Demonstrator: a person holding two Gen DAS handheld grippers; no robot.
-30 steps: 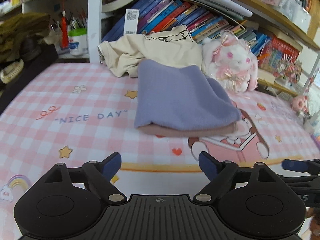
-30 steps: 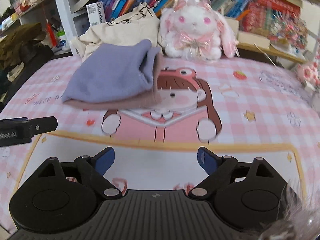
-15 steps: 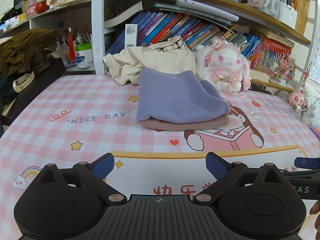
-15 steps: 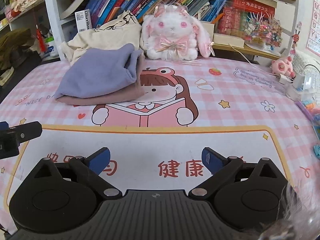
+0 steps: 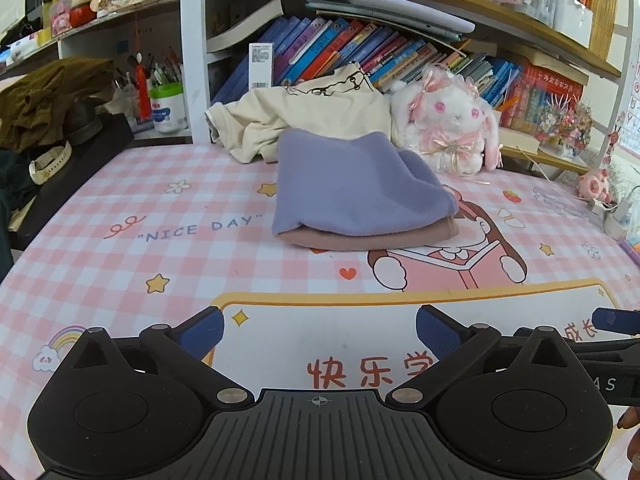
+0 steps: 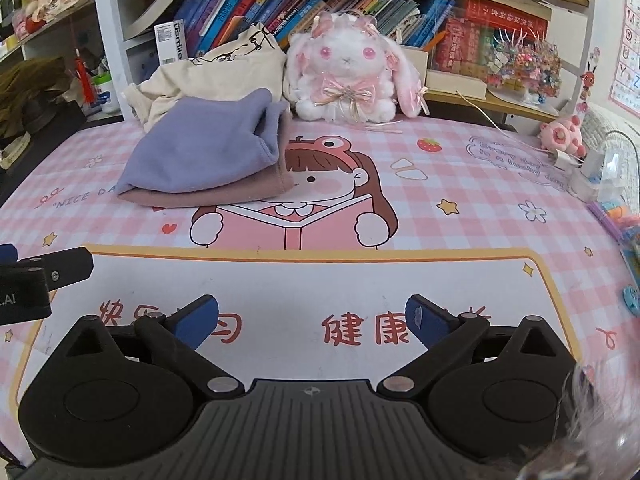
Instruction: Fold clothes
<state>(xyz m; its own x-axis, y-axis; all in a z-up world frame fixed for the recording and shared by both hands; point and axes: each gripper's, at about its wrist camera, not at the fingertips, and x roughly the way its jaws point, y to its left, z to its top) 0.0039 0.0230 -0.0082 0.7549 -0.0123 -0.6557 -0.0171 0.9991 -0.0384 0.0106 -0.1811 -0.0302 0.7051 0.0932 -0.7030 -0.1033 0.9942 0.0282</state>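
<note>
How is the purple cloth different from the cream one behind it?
The purple cloth is folded flat; the cream cloth lies crumpled in a heap. The purple cloth rests on a folded pink cloth; the cream cloth leans against the books. The cream cloth has dark line drawings; the purple cloth is plain. Neither is gripped.

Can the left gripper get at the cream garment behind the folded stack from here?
Probably, but not straight on: the left gripper is open and empty, yet the folded stack lies in front of the cream garment, so go around its left side.
</note>
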